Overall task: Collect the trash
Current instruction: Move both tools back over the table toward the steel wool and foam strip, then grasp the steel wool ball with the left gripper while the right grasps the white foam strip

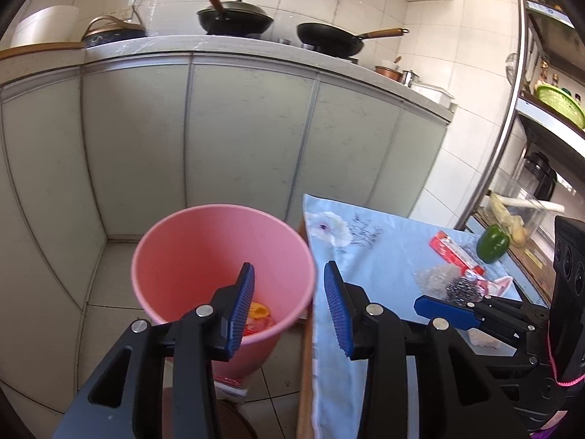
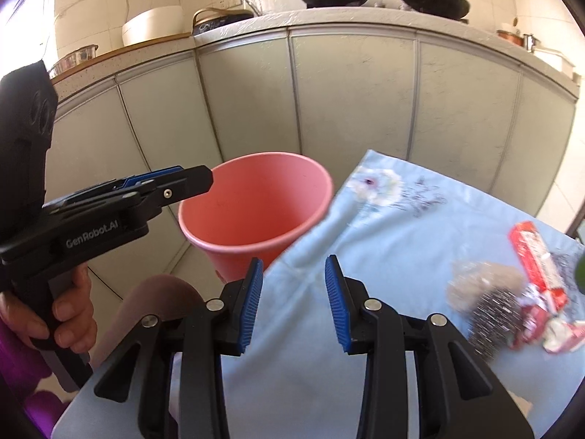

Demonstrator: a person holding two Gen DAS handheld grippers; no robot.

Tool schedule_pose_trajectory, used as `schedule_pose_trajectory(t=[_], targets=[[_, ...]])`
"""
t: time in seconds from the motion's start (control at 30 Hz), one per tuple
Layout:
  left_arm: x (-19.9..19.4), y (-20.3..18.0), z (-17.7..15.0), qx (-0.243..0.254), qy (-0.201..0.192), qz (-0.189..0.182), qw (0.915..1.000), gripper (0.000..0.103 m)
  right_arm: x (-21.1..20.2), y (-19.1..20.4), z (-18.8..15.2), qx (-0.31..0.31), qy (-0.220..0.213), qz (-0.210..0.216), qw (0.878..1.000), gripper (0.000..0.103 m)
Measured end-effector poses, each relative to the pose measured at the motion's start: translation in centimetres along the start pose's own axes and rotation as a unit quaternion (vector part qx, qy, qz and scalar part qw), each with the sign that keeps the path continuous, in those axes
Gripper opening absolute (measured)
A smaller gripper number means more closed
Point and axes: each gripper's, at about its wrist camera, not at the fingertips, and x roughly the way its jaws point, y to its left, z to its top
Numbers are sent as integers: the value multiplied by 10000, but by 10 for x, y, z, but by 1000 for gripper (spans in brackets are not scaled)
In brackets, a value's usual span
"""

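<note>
Trash lies heaped on the tabltop's right side, right of the right gripper; both jaws gape empty. Left gripper straddles the pink bin's rim beside the tabletop edge.

I am in a home kitchen. Ahead of me a tiled wall rises behind a long worktop over pale cupboard doors. Two black woks with wooden handles sit on the hob, a white rice cooker stands at the far left, and a copper pot sits at the right end. To my right a green pepper lies beside a flowered blue cloth, and a shelf holds a green basket.
</note>
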Motion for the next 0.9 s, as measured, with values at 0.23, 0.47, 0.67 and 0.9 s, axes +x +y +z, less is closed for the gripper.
schedule_pose_trajectory(t=[0.23,0.47,0.67,0.9], targets=[[3,-48,-7,314,191,-353,9987,39,-41,-30,-34,195,-154,-462,9986,36],[19,-102,-19,569,567,-825,9933,39,-70,-72,-77,665,-178,-961,9930,36],[38,-157,-27,1089,761,-1125,9847,39,-85,-110,-103,1304,-224,-1049,9856,36],[65,-204,-37,1381,1056,-1442,9742,39,-94,-135,-124,1615,-236,-1195,9793,36]])
